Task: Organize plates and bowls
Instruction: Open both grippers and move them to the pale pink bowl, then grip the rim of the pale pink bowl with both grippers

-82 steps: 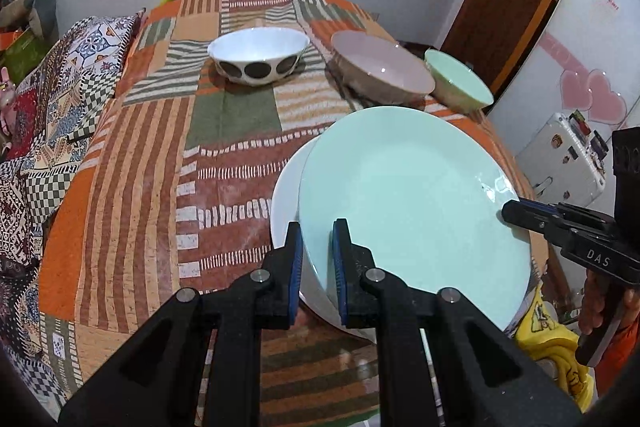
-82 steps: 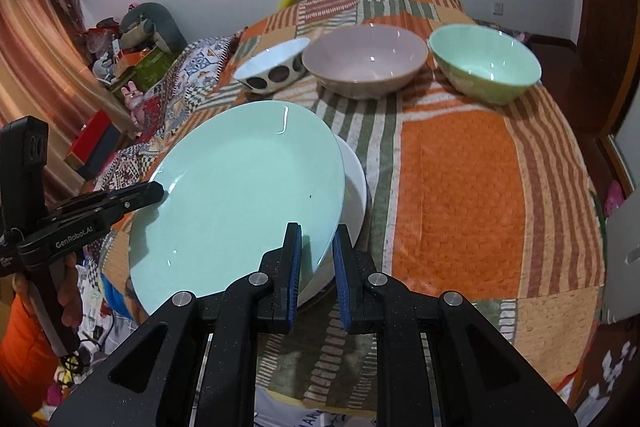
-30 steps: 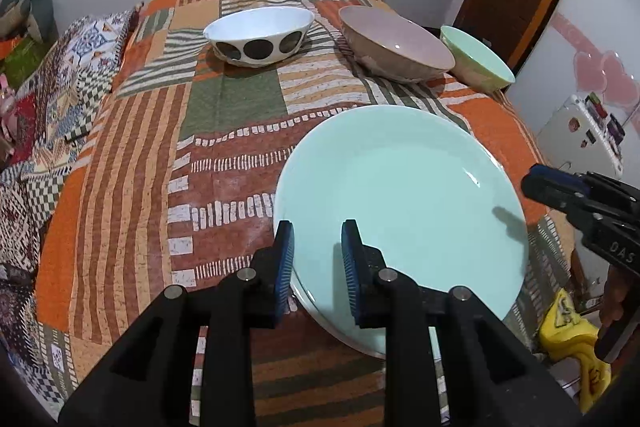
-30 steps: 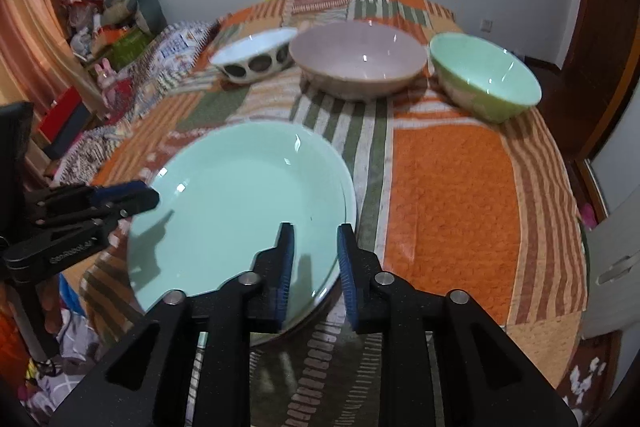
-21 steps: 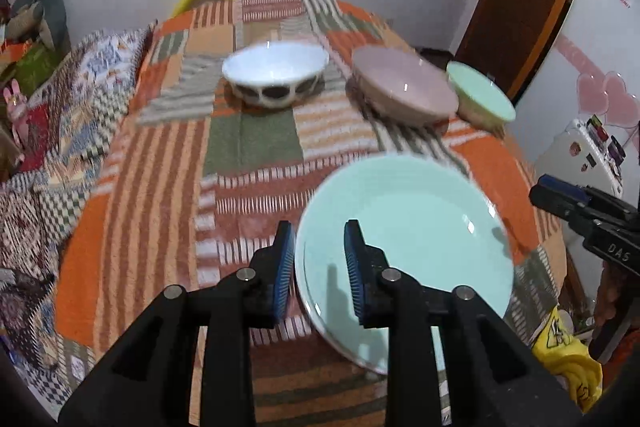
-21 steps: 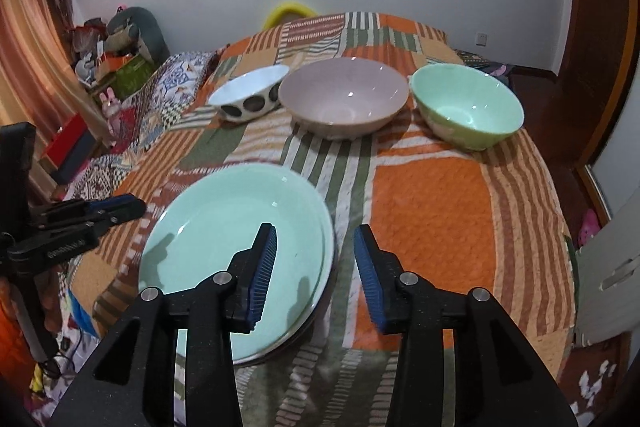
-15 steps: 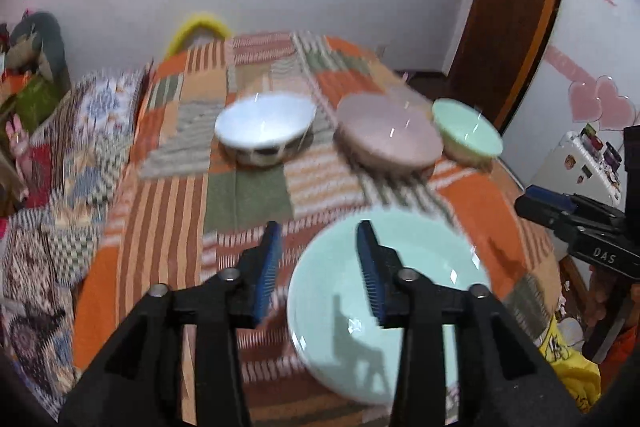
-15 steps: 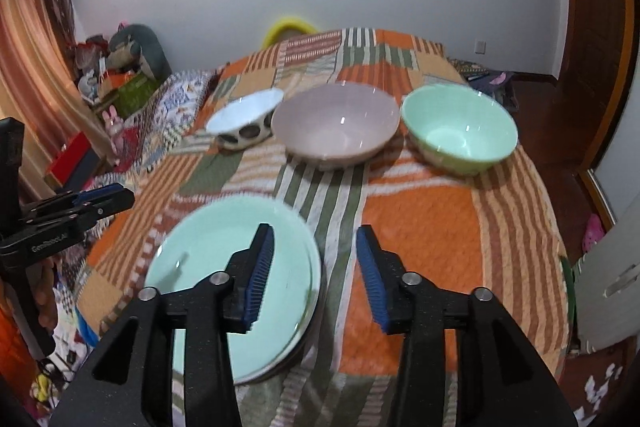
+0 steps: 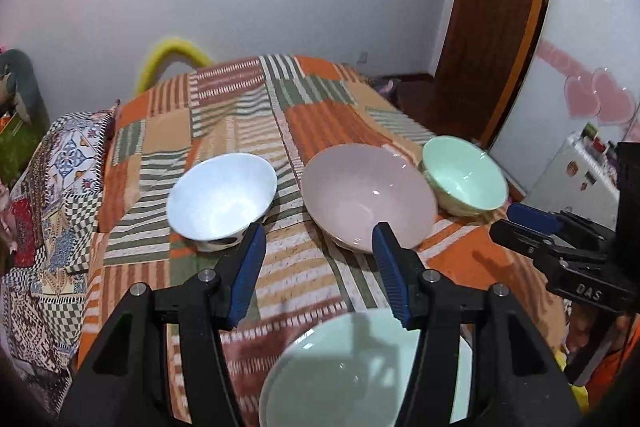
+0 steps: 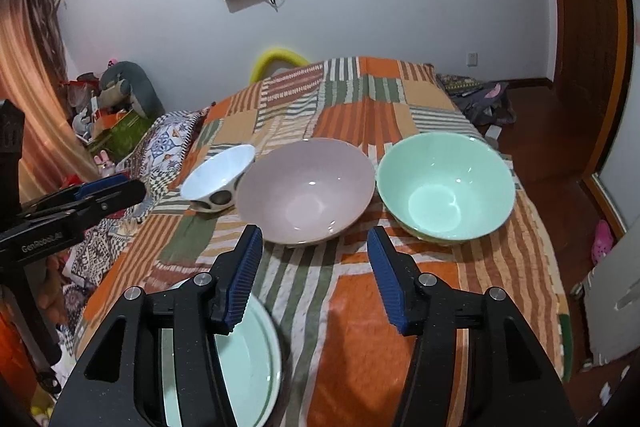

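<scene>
A mint green plate (image 9: 352, 367) lies on a white plate (image 9: 465, 359) at the near edge of the table, below both grippers. Farther back stand three bowls in a row: a white bowl with dark spots (image 9: 222, 195), a wide pink bowl (image 9: 368, 195) and a green bowl (image 9: 464, 179). My left gripper (image 9: 319, 229) hovers above the cloth with its jaws opening and nothing between them. My right gripper (image 10: 314, 231) does the same, facing the pink bowl (image 10: 306, 187) and the green bowl (image 10: 446, 183). Each gripper shows in the other's view, at the side.
A striped patchwork cloth (image 9: 320, 115) covers the table. A patterned quilt (image 9: 52, 211) lies to the left, and a yellow chair back (image 9: 176, 55) stands behind. To the right are a wooden door (image 9: 496, 27) and a white cabinet (image 9: 576, 179).
Both grippers let go of the green plate, which now rests on the white plate. Both pulled back and up, and their jaws widened.
</scene>
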`<action>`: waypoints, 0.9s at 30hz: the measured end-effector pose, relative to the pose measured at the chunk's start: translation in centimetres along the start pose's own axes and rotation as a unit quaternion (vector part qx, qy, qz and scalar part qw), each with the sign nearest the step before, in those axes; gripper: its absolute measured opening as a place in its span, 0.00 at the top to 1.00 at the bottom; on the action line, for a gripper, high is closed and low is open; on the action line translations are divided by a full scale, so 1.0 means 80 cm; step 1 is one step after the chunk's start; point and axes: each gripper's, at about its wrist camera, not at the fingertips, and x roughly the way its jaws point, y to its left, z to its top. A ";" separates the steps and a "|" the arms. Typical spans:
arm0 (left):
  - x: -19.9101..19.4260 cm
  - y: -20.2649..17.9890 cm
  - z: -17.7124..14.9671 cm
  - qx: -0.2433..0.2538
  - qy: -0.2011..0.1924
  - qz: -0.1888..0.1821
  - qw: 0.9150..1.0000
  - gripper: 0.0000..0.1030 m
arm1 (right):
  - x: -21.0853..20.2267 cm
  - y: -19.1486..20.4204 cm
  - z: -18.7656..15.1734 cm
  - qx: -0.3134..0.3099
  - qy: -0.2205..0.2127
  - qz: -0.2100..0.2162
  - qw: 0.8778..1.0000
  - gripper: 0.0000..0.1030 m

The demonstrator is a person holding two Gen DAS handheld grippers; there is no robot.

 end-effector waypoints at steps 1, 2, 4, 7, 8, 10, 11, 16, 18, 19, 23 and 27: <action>0.012 0.000 0.002 -0.002 0.005 0.001 1.000 0.47 | 0.004 -0.003 0.000 0.002 0.003 0.001 1.000 0.51; 0.025 0.002 0.005 -0.005 0.011 0.001 1.000 0.47 | 0.012 -0.006 0.000 0.005 0.007 0.003 1.000 0.51; 0.052 0.009 0.008 -0.016 0.027 -0.005 0.999 0.47 | 0.026 -0.013 0.001 0.014 0.013 0.004 1.000 0.51; 0.082 0.017 0.010 -0.031 0.042 -0.015 0.999 0.47 | 0.047 -0.024 0.002 0.030 0.024 0.010 0.999 0.51; 0.091 0.018 0.010 -0.032 0.046 -0.016 0.998 0.47 | 0.053 -0.028 0.003 0.036 0.028 0.013 0.999 0.51; 0.105 0.018 0.011 -0.027 0.054 -0.018 0.998 0.47 | 0.062 -0.034 0.003 0.044 0.036 0.023 0.998 0.51; 0.112 0.018 0.012 -0.023 0.054 -0.016 0.998 0.47 | 0.066 -0.036 0.003 0.046 0.038 0.025 0.998 0.51; 0.133 0.016 0.014 -0.018 0.051 -0.026 0.998 0.56 | 0.083 -0.036 0.002 0.045 0.052 0.028 0.997 0.60; 0.142 0.020 0.016 -0.027 0.057 -0.028 0.998 0.68 | 0.090 -0.036 0.000 0.043 0.058 0.026 0.997 0.65; 0.146 0.023 0.017 -0.035 0.059 -0.025 0.997 0.76 | 0.091 -0.037 -0.001 0.045 0.057 0.024 0.997 0.66; 0.157 0.037 0.016 -0.059 0.061 -0.039 0.996 0.87 | 0.095 -0.049 -0.003 0.066 0.054 0.030 0.996 0.68; 0.161 0.035 0.017 -0.056 0.061 -0.044 0.996 0.90 | 0.098 -0.053 -0.003 0.078 0.057 0.038 0.995 0.74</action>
